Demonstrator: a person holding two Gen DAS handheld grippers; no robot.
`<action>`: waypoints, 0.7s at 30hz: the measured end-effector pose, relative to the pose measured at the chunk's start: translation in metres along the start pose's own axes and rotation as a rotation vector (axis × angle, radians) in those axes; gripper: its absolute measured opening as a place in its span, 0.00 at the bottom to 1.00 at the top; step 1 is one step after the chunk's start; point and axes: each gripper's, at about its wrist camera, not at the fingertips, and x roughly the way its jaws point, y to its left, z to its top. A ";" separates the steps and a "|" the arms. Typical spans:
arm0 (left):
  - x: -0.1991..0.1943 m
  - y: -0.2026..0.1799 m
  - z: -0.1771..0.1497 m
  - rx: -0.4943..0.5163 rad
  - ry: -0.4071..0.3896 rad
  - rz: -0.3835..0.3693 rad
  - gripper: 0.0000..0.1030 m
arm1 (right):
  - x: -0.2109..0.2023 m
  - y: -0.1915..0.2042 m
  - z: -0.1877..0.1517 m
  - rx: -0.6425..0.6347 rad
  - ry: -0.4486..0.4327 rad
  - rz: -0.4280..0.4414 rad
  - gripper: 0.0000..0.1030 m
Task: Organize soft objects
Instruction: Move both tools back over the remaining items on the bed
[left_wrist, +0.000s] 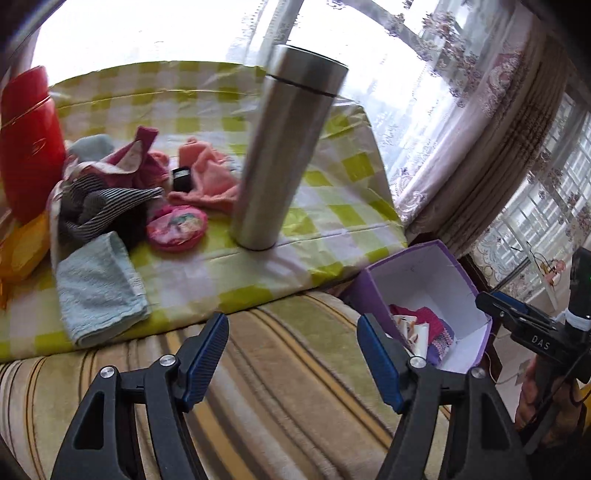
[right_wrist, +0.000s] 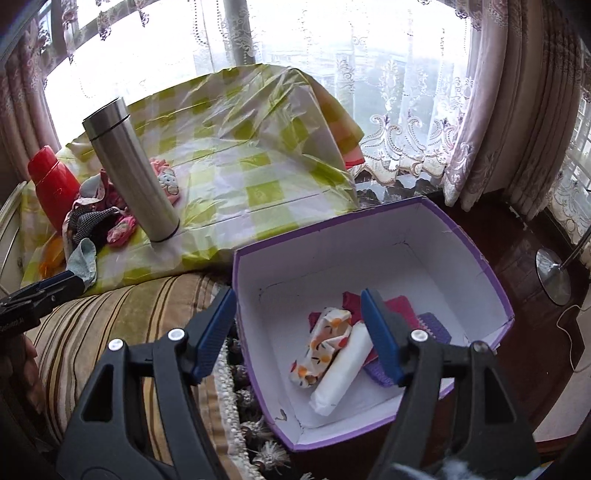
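- The table (left_wrist: 332, 206), under a green-and-white checked cover, lies ahead of both claws, past a striped cushion (left_wrist: 288, 369) that sits directly under the left claw.
- The purple box (right_wrist: 480, 254) stands open just ahead of and below the right claw (right_wrist: 298, 332), whose jaws are spread wide with nothing between them; it stands to the right of the left claw.
- The steel flask (left_wrist: 284, 147) stands on the table straight ahead of the left claw (left_wrist: 291, 358), whose jaws are also wide apart and empty.
- The pile of soft cloths (left_wrist: 122, 184) lies ahead and left of the left claw, with a light blue towel (left_wrist: 99, 288) nearest it.
- Folded cloths (right_wrist: 332, 339) lie in the box bottom, a patterned one and a white one, perhaps over pink and purple pieces.
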 end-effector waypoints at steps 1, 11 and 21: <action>-0.005 0.013 -0.001 -0.029 -0.005 0.017 0.71 | 0.002 0.009 0.000 -0.016 0.006 0.013 0.71; -0.056 0.143 -0.012 -0.221 -0.060 0.258 0.71 | 0.024 0.102 0.000 -0.182 0.067 0.150 0.71; -0.051 0.223 0.000 -0.284 -0.014 0.376 0.71 | 0.061 0.189 0.007 -0.330 0.122 0.252 0.71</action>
